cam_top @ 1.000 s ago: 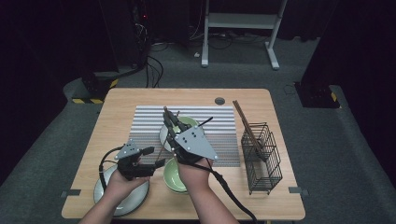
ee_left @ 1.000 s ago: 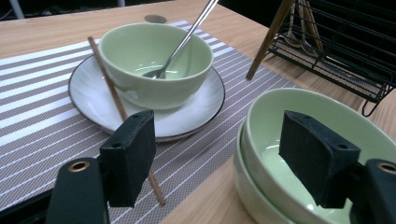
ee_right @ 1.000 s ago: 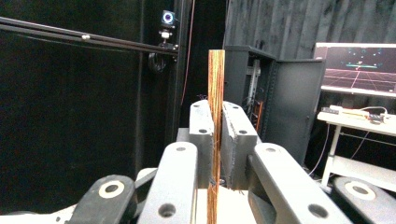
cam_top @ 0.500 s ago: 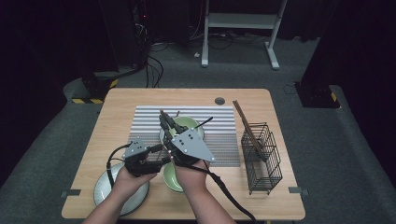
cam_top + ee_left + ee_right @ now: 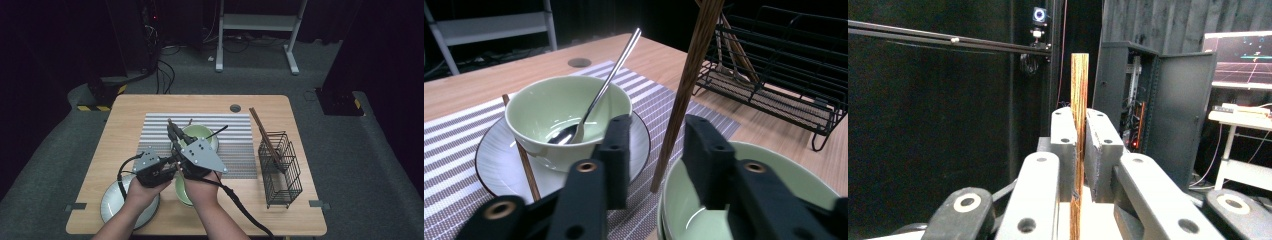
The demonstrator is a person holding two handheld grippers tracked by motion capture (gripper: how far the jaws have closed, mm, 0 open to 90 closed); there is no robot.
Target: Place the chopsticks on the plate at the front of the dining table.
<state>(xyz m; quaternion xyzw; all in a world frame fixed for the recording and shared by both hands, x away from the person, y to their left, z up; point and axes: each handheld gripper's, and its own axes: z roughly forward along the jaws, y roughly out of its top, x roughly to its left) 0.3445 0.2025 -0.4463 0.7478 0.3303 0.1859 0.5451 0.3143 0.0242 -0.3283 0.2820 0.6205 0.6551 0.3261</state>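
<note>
The right gripper (image 5: 1079,150) is clamped on a chopstick (image 5: 686,95) standing almost upright, and the lower part hangs between the closing, not yet touching jaws of the left gripper (image 5: 656,150), over the near bowl (image 5: 774,165).

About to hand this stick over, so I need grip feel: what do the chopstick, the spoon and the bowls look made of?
The chopstick looks like dark-stained wood: brown, matte, with lengthwise grain. The spoon appears to be polished metal, silvery with bright glints. The pale green bowls look like glazed ceramic, given their glossy highlights, though smooth plastic cannot be ruled out.
</note>
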